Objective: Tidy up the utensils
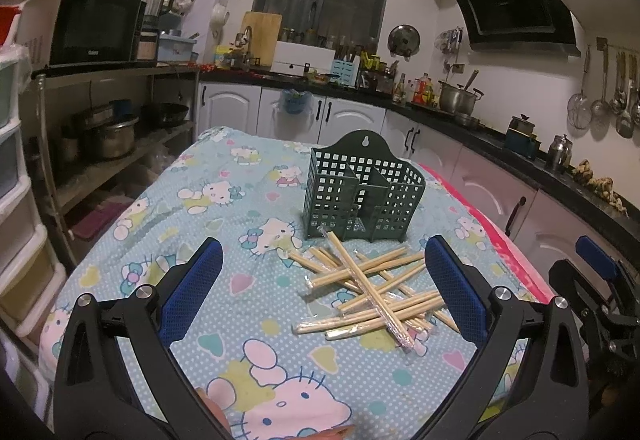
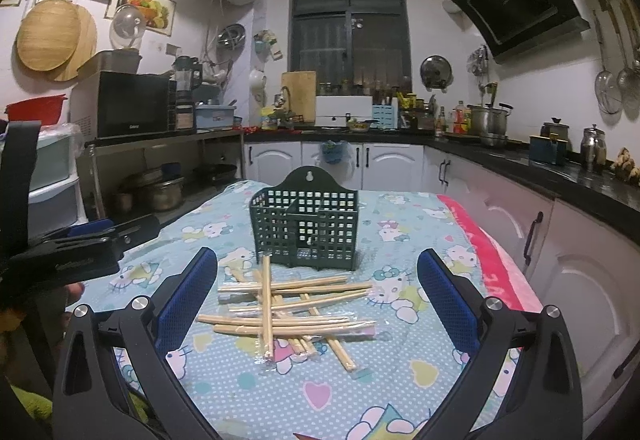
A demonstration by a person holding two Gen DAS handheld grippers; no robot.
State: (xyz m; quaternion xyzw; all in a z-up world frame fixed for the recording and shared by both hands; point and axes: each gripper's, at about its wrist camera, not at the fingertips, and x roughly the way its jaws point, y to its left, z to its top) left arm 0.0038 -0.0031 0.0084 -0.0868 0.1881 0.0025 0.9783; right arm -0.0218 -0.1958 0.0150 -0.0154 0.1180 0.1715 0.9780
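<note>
With both your left gripper (image 1: 324, 272) and right gripper (image 2: 318, 280) spread wide and empty, drop the right one onto the topmost wrapped chopstick pair (image 2: 267, 310) lying just ahead between its fingers, short of the green holder (image 2: 306, 224), and pinch mid-length.

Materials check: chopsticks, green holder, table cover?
Chopsticks: pale matte sticks, likely bamboo or wood; glossy crinkled clear film, probably plastic sleeves, shows on several.
Green holder: dark green, rigid square grid walls with a moulded hanging hole, looks like plastic.
Table cover: soft printed cartoon-cat fabric, matte, slightly rumpled, seemingly cloth.
</note>
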